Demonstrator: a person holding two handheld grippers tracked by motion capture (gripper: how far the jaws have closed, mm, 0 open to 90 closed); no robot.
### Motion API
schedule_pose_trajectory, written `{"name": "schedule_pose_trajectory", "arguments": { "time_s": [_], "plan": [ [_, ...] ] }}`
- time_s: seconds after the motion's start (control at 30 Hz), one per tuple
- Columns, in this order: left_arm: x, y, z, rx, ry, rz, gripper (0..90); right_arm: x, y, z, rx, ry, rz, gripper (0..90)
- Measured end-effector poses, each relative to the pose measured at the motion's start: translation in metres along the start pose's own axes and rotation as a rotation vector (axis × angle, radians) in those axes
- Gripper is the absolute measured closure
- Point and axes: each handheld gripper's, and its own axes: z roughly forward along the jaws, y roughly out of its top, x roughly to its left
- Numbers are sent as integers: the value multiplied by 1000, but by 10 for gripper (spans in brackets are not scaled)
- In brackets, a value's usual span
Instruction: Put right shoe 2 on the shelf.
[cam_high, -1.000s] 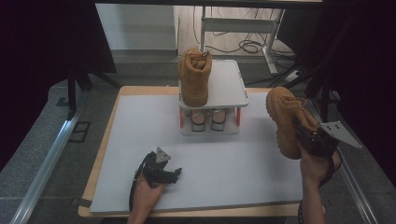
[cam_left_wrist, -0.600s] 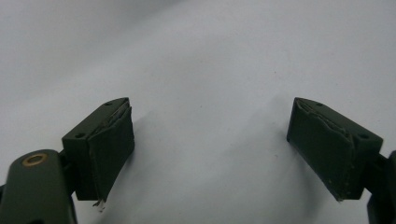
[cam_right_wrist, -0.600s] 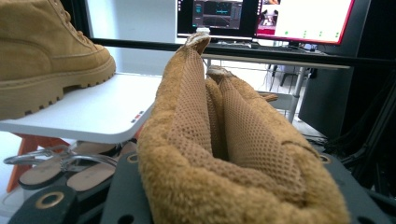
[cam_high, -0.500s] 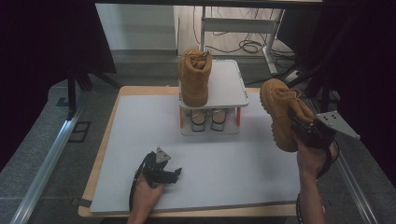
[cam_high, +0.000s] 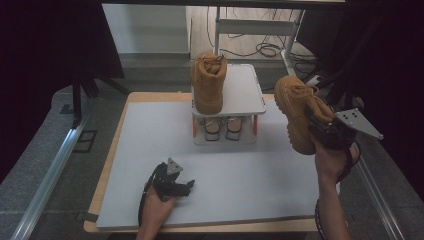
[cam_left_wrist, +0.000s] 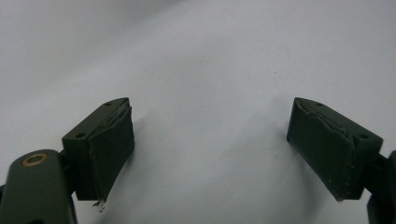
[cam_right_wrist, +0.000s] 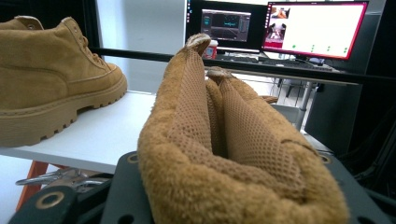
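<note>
Right gripper view, boot (cam_right_wrist: 224, 154) collar squeezed between jaws, left gripper (cam_high: 186, 186) jaws apart, nothing between.

Held boot (cam_high: 300, 112): tan suede, matt nap; fuzzy collar, mesh-knit lining. Shelf boot (cam_high: 208, 82): same suede, ridged rubbery sole. Shelf (cam_high: 245, 92): smooth white top. Table (cam_high: 150, 145): matt pale-grey mat, wood edge. Left tool (cam_left_wrist: 210, 149): matt dark plastic, worn pads (cam_left_wrist: 112, 149).

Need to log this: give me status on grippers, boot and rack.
Right gripper shut on tan boot, held off table. Left gripper open, on mat. Other boot occupies rack left side; right side free.
</note>
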Motion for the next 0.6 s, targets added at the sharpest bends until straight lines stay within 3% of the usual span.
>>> {"name": "schedule_pose_trajectory", "arguments": {
  "time_s": [0.6],
  "plan": [
    [0, 0, 0, -3, 2, 3, 147, 18, 23, 19, -18, 41, -30, 555]
  ]
}}
